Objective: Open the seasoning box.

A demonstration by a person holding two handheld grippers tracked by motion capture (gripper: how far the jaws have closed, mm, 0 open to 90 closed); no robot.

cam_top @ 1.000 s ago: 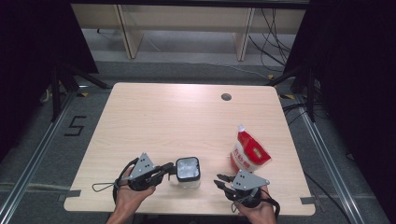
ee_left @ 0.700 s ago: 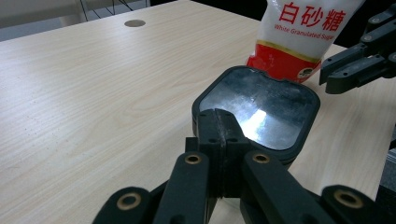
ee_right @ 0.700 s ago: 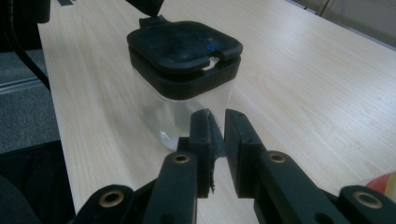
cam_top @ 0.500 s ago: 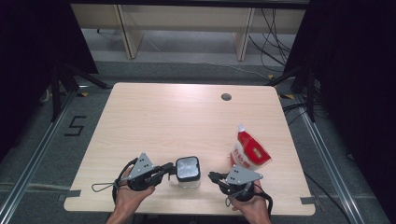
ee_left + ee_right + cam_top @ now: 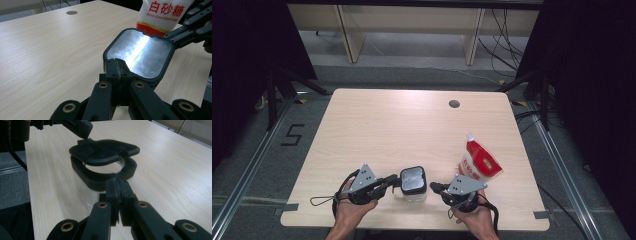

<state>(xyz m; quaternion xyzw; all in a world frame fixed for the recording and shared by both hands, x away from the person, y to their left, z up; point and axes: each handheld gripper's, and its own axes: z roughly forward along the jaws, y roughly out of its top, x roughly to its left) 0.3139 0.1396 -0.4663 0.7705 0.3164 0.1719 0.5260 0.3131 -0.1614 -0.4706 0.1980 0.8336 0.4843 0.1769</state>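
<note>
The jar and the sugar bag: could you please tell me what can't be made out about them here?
- Jar, high view: contents hidden under its lid; glare there in the left gripper view.
- Sugar bag, left gripper view: top cut off by the frame edge.
- Jar base, right gripper view: hidden behind the right gripper.

The table point(image 5: 412, 125) is evenly lit from above, its surroundings dark. Strong glare whitens the container lid point(image 5: 140, 53) in the left gripper view. Close jaws look soft, shadows faint.
</note>
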